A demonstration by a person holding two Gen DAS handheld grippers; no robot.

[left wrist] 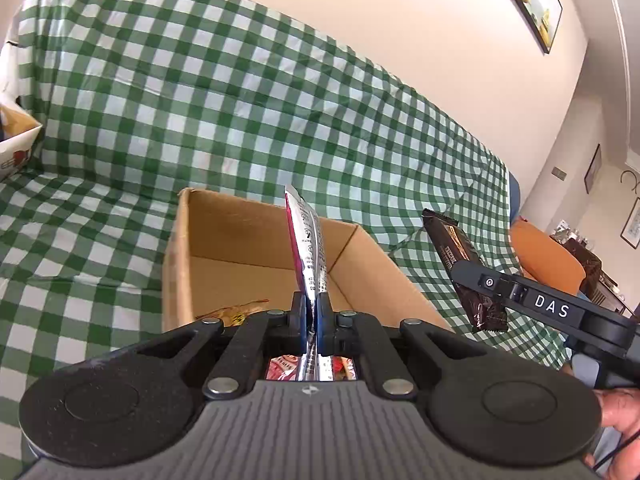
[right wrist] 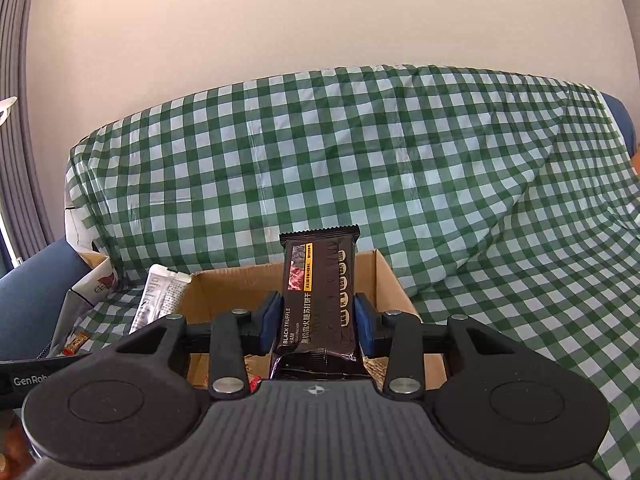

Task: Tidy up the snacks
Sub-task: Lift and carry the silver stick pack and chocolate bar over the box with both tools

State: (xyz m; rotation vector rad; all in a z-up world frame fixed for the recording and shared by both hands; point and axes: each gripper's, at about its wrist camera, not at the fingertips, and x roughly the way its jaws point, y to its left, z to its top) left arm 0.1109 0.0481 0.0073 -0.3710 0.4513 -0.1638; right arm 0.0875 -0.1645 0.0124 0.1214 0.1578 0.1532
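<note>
My left gripper [left wrist: 312, 312] is shut on a silver and pink snack packet [left wrist: 306, 240], held upright above an open cardboard box [left wrist: 176, 264]. A yellow snack [left wrist: 236, 312] lies inside the box. My right gripper [right wrist: 316, 324] is shut on a dark brown cracker pack [right wrist: 318, 296], also upright over the box [right wrist: 390, 276]. In the left wrist view the right gripper [left wrist: 476, 276] and its brown pack [left wrist: 452, 244] hover to the right of the box. In the right wrist view the silver packet [right wrist: 160, 296] shows at the box's left edge.
The box sits on a sofa draped in a green and white checked cloth [left wrist: 200, 100]. A white paper bag [right wrist: 96, 276] with snacks stands at the sofa's left end. An orange cushion [left wrist: 548, 260] lies at the far right.
</note>
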